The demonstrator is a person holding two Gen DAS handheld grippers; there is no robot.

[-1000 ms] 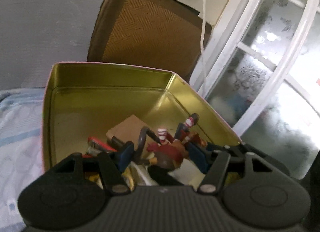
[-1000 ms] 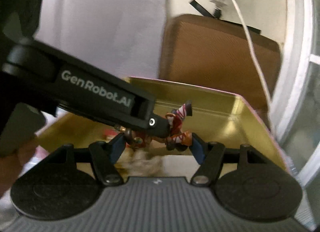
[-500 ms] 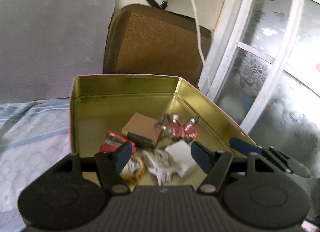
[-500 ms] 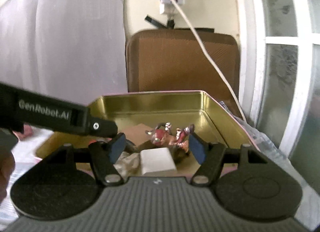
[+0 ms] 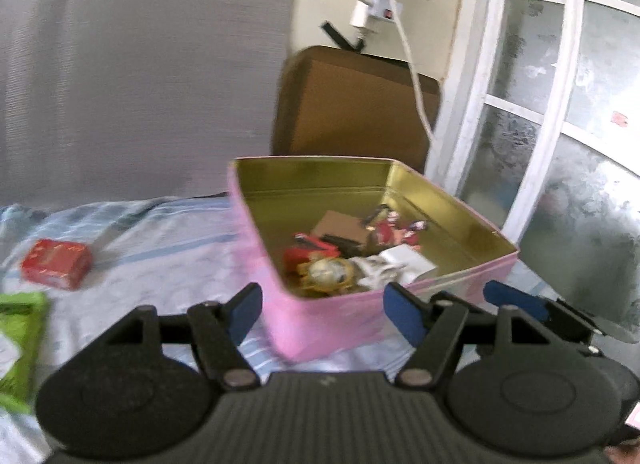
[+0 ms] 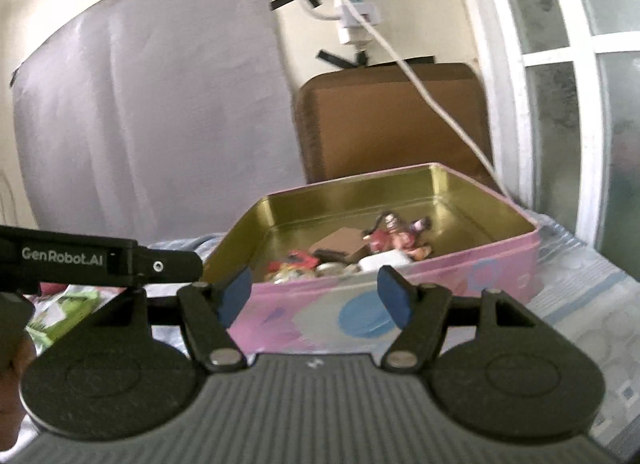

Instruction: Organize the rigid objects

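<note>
- My left gripper [image 5: 322, 314] hung in front of the pink tin [image 5: 340, 316], its jaws well apart and empty.
- My right gripper [image 6: 314, 298] faced the tin's painted side wall, jaws also wide, gripping nothing.
- The tin sat on a pale blue cloth [image 5: 160, 232], open, with a red figurine [image 6: 394, 234], a brown card [image 5: 340, 224] and a white block [image 5: 408, 262] inside.
- A red box [image 5: 56, 264] lay on the cloth, well left of the tin.

Both wrist views look forward, slightly down, near; share pink tin [image 5: 320, 320] [image 6: 460, 276].
</note>
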